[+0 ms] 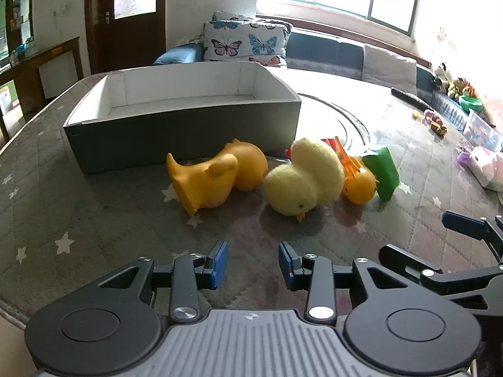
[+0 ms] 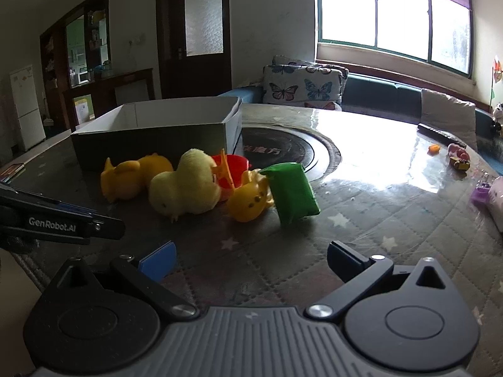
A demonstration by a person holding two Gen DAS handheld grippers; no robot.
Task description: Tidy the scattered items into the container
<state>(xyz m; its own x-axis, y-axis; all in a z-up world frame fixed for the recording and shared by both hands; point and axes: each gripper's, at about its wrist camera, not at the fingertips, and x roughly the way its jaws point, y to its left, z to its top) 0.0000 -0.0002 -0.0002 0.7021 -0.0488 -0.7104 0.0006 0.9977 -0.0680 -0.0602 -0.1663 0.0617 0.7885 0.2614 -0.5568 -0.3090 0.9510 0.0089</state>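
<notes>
toys clustered before grey box (image 1: 176,132): orange duck (image 1: 217,176), plush chick (image 1: 303,179), green packet (image 1: 382,172). left gripper (image 1: 253,264), right gripper (image 2: 251,260) parted, empty.

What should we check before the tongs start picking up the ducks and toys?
1. Grey box has room inside: ok, nothing seen in it.
2. Left tongs open and holding nothing: ok.
3. Right tongs open wide and holding nothing: ok.
4. Rubber duck free to lift: ok, lying on its side at the left end of the pile.
5. Plush chick free to lift: not ok, it leans against the orange toys behind it.
6. Red cup reachable: cannot tell, mostly hidden behind the chick.
</notes>
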